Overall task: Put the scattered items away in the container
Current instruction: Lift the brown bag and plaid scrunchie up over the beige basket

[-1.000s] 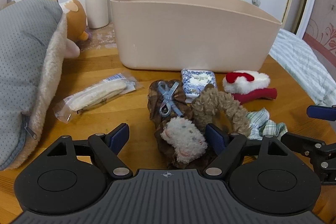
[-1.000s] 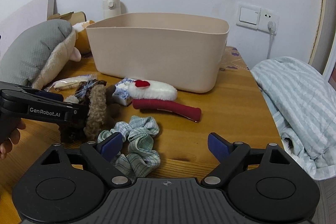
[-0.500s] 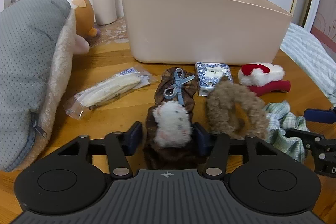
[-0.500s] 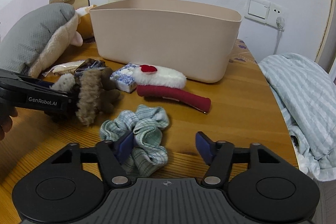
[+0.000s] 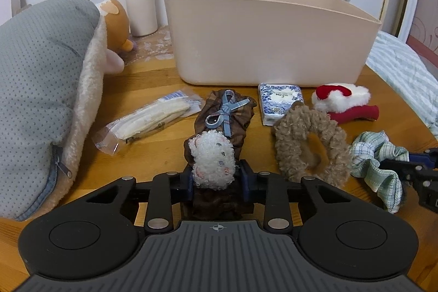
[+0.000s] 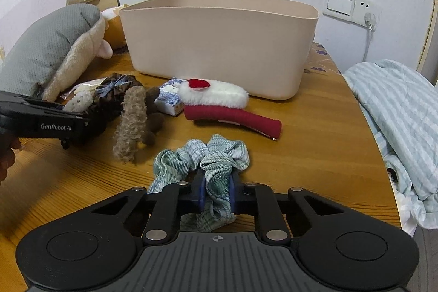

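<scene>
Two sets of jaws: left gripper (image 5: 217, 179) closing on brown scrunchie (image 5: 223, 119), right gripper (image 6: 216, 192) clamping green scrunchie (image 6: 210, 158).

The left gripper (image 5: 217, 181) is being angled downward, its jaws closing on fabric. The right gripper's (image 6: 216, 193) jaws are being held clamped.

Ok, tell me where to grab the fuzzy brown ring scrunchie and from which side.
Take the fuzzy brown scrunchie across its near band, coming down from above at the front. It lies flat on the table as an open ring, so one jaw can drop into the hole and the other outside. That side also stays apart from the tissue pack behind it.
</scene>
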A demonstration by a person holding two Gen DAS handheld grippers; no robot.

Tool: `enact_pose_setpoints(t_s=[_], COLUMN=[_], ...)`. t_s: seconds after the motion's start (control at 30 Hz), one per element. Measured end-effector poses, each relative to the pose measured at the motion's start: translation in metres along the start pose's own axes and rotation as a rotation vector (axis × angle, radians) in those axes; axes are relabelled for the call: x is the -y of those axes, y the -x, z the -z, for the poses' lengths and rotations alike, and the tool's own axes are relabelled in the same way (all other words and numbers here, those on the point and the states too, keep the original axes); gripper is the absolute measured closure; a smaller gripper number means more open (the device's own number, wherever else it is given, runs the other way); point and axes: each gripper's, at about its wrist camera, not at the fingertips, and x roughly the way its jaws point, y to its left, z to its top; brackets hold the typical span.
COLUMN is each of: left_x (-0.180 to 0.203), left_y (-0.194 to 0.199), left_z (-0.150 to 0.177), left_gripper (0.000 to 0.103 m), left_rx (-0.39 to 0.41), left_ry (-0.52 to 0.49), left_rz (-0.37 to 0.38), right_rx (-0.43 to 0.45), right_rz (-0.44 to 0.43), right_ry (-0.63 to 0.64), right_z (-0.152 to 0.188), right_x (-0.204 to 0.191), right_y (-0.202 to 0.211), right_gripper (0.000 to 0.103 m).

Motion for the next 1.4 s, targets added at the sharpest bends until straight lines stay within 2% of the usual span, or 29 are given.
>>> enact_pose_setpoints(t_s=[0.5,0.9,1.4], left_x=[-0.001,0.001,0.009], left_y=[0.02,0.046,0.077], left_z=[-0.002,-0.017,-0.051], left_gripper=[0.072,0.072,0.072], left_rx=[0.045,0.116,0.217], left_ry=[0.034,0.023,0.007], left_rz=[-0.015,0.0,0.013], right_rx=[0.029,0.126,0.233], right_rz=[-0.005,-0.011,-0.005], right_ry=[-0.02,-0.006,-0.015], right_z=[-0.001,-0.018,-0.055], right_x=[0.005,0.005,0.012], right_y=[0.012,0.043,0.074], right_gripper=[0.094,0.094,0.094])
